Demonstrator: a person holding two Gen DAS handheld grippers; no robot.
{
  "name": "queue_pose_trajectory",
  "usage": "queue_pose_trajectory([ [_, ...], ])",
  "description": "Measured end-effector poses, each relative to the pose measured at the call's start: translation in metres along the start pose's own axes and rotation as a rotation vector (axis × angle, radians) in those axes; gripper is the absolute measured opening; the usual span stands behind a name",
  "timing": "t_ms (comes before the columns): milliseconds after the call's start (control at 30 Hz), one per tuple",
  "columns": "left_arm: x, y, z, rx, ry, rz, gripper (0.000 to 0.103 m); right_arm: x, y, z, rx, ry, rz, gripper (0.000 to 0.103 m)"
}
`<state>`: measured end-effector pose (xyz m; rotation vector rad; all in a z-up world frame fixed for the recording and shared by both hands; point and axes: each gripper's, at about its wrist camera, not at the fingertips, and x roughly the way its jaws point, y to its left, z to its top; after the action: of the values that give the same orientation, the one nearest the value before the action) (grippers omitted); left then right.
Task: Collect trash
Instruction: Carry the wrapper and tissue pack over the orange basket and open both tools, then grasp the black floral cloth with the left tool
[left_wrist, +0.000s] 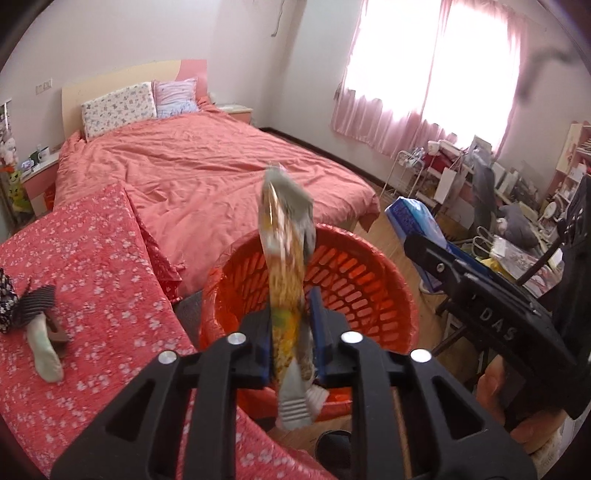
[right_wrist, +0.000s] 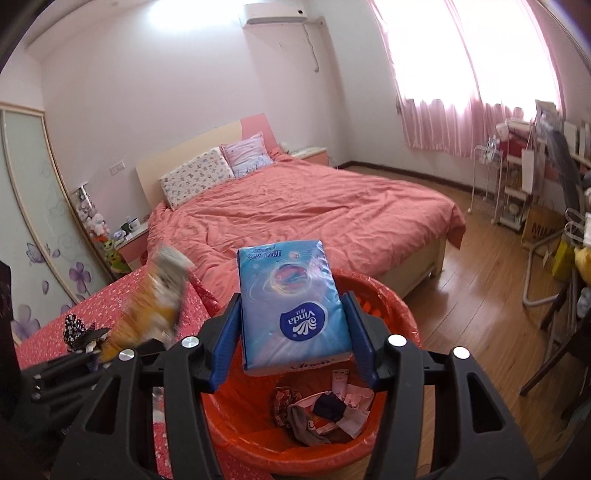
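Jaws: left gripper (left_wrist: 291, 332) loose around snack wrapper (left_wrist: 286, 258); right gripper (right_wrist: 293, 332) grasping tissue pack (right_wrist: 291, 302); orange basket (right_wrist: 402, 314) holds clothes (right_wrist: 321, 413).

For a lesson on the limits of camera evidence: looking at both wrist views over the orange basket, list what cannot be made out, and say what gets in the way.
- Snack wrapper: print unreadable in both views, motion blur.
- Left gripper: whether its pads press the wrapper; blur again.
- Orange basket: the left wrist view hides its contents behind wrapper and gripper.
- Tissue pack: near end's underside unseen; in the left wrist view, mostly behind the right gripper.
- Desk clutter: too small, distorted at the edge.
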<state>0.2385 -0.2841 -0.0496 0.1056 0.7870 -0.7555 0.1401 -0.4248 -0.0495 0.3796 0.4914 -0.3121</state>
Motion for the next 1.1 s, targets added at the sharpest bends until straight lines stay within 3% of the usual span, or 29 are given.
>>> queue_pose_trajectory([
  [67, 0.009, 0.001, 0.0, -0.007, 0.011, 0.027, 0.049, 0.009, -0.006, -0.002, 0.014, 0.02, 0.004, 0.062],
  [133, 0.015, 0.008, -0.004, -0.013, 0.027, 0.059, 0.049, 0.014, -0.009, -0.006, 0.019, 0.039, -0.007, 0.068],
  [400, 0.002, 0.059, -0.026, -0.052, 0.051, 0.163, 0.054, 0.012, -0.001, -0.021, -0.012, 0.078, -0.026, 0.068],
  [667, -0.034, 0.122, -0.04, -0.115, 0.021, 0.301, 0.059, 0.014, 0.036, -0.03, -0.114, 0.106, -0.021, 0.068],
  [967, -0.08, 0.242, -0.045, -0.248, -0.029, 0.581, 0.063, 0.013, 0.087, -0.044, -0.229, 0.125, 0.025, 0.068],
  [1100, -0.082, 0.287, -0.036, -0.314, -0.019, 0.628, 0.063, 0.017, 0.105, -0.048, -0.25, 0.141, 0.049, 0.068],
])
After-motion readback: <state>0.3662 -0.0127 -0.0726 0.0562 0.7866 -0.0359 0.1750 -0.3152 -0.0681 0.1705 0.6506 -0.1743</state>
